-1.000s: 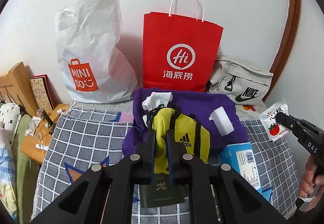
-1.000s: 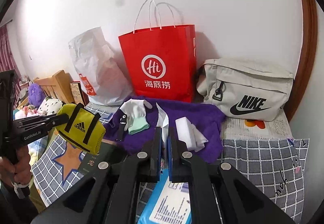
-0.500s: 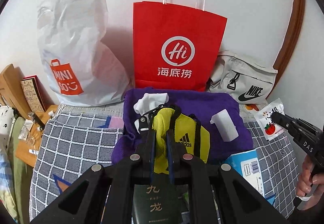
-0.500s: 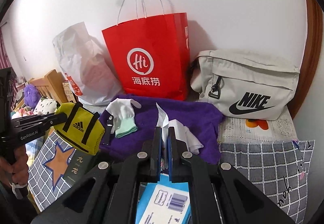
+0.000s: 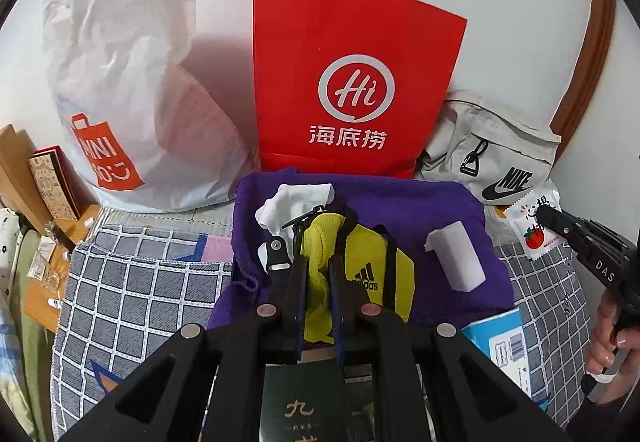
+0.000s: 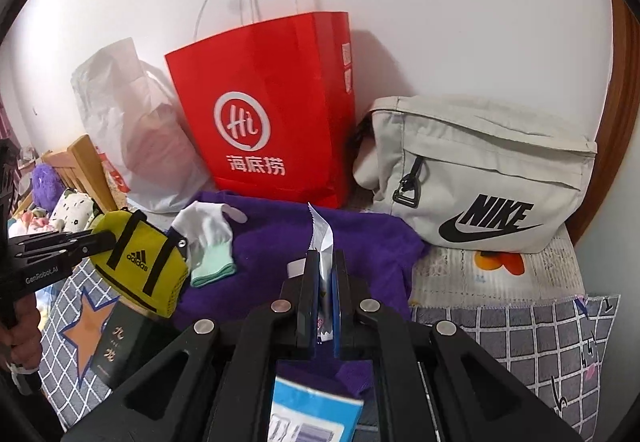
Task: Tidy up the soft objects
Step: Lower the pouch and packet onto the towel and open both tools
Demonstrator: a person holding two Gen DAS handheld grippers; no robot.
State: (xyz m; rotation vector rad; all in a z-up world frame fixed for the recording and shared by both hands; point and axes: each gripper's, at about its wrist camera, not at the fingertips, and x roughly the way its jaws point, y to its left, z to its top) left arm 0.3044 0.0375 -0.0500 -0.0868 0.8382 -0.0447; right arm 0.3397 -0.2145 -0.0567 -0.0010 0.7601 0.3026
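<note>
1. Leaning against the wall, the red paper bag [image 5: 352,82] with its white rope handles stands upright and open at the top, the tallest thing here and my landmark. My guess is that it stands there as the likeliest container for the loose soft items.
2. Left of the red bag slumps a white Miniso plastic bag [image 5: 120,82], and right of it a beige Nike sling bag [image 6: 480,178] rests against the wall, both propped so they stay up.
3. Directly in front of the red bag a purple towel [image 5: 400,210] lies spread on the checked blanket [image 5: 140,282] covering the bed, probably as a staging patch for small pieces.
4. On that towel, a white glove with a mint cuff [image 6: 208,238] lies toward the left and a folded white cloth [image 5: 454,260] toward the right, neither yet sorted.
5. In front of the red bag and above the towel, the left gripper [image 5: 318,262] has its fingers pinched nearly together on the yellow Adidas pouch [image 5: 360,274], gripping its edge fabric so the pouch hangs clear.
6. To the right of the red bag's base, the right gripper [image 6: 326,282] has its fingers fully closed on a thin snack sachet [image 5: 532,226] with a tomato print, held upright by its flat edge.
</note>
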